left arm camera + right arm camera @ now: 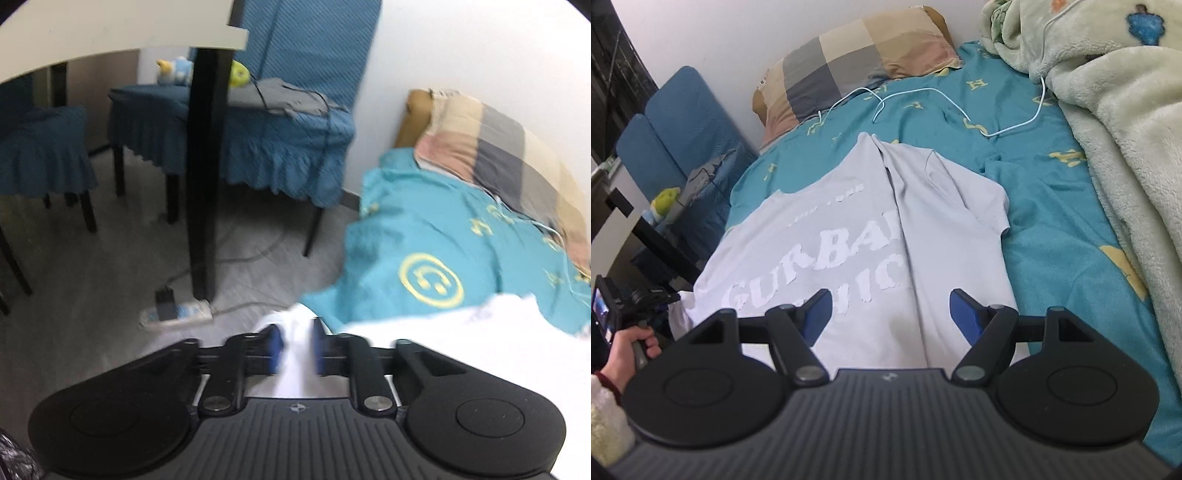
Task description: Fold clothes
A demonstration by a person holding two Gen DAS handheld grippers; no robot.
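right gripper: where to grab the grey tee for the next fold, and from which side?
Probably the hem corner of the already folded-over right panel of the grey T-shirt, below the right gripper. Come from the near bed edge, fingers low: the cloth lies flat on the teal sheet, so only an edge offers something to pinch.

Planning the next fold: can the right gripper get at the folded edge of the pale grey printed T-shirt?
Probably yes: the right gripper hangs open right over the pale grey printed T-shirt, with nothing lying between them.

Checked pillow (pixel 857 62), fleece blanket (pixel 1115 155), blue chairs (pixel 280 140)
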